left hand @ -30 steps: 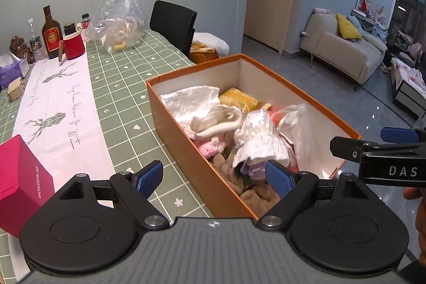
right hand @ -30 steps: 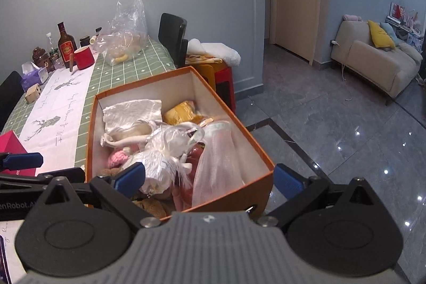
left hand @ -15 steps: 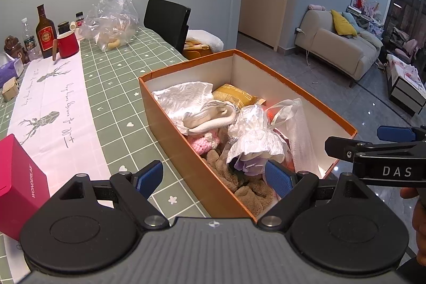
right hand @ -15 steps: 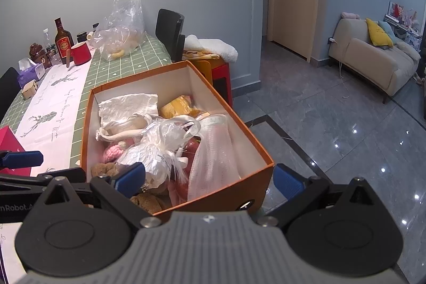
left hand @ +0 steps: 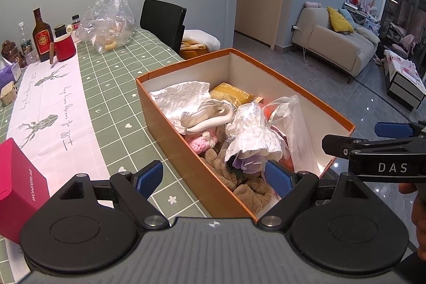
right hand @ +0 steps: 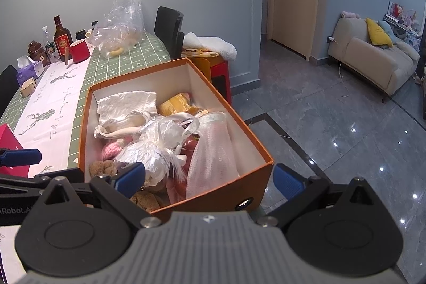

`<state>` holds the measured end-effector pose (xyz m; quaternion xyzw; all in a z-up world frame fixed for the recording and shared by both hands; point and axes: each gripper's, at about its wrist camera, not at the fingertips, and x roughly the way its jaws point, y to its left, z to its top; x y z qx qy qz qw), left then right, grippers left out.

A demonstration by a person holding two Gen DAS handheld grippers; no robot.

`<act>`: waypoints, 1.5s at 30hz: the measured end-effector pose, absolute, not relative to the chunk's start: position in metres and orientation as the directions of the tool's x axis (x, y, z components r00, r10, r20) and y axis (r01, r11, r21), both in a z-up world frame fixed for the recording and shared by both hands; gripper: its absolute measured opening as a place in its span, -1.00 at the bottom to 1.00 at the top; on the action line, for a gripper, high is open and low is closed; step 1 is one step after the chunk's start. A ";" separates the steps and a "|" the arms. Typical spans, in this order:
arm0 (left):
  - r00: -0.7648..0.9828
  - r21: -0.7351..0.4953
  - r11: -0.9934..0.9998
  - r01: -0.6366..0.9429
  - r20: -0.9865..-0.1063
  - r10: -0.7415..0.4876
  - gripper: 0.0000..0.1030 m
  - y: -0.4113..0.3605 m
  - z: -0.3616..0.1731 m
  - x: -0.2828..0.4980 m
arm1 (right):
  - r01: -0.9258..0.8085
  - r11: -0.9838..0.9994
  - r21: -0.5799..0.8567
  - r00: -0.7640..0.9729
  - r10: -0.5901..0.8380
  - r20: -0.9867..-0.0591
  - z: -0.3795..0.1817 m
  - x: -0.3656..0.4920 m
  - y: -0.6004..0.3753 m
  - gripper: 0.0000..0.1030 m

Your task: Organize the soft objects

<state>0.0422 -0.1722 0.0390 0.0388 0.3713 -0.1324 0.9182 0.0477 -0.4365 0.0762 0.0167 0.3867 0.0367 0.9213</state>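
Observation:
An orange box [left hand: 175, 129] [right hand: 229, 193] sits at the table's near corner, partly over the edge. It holds several soft items: a white cloth [left hand: 183, 97] [right hand: 125, 104], a yellow packet [left hand: 231, 93] [right hand: 177, 103], a pink knit piece [left hand: 202, 141] [right hand: 111, 149], a white plastic-wrapped bundle [left hand: 253, 135] [right hand: 149, 151], a bubble-wrap pouch [right hand: 213, 151] and a brown plush [left hand: 239, 177]. My left gripper [left hand: 214, 175] is open over the box's near left wall. My right gripper [right hand: 209, 177] is open at the box's near end; it also shows at the right of the left wrist view [left hand: 372, 140]. Neither holds anything.
A green checked tablecloth [left hand: 111, 87] with a white runner covers the table. A pink box [left hand: 18, 185] stands near left. A red mug [left hand: 64, 47], bottles and a clear plastic bag [left hand: 111, 15] stand at the far end. A black chair [left hand: 162, 20], a red stool [right hand: 221, 76], grey floor to the right.
Both grippers have drawn back and risen a little, so the box sits slightly farther and more fully in view. Jaws stay open; the box contents are unchanged.

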 end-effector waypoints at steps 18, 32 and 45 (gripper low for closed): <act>0.676 -0.044 0.958 0.283 -0.699 -0.232 0.96 -0.174 0.036 0.043 | -0.047 0.997 0.055 0.693 0.072 -0.718 0.074 0.047 -0.439 0.95; 0.681 -0.048 0.956 0.289 -0.692 -0.241 0.96 -0.174 0.035 0.042 | -0.045 0.998 0.054 0.688 0.070 -0.723 0.073 0.047 -0.439 0.95; 0.699 -0.043 0.953 0.299 -0.671 -0.249 0.96 -0.177 0.036 0.039 | -0.045 0.998 0.053 0.687 0.070 -0.723 0.073 0.047 -0.439 0.95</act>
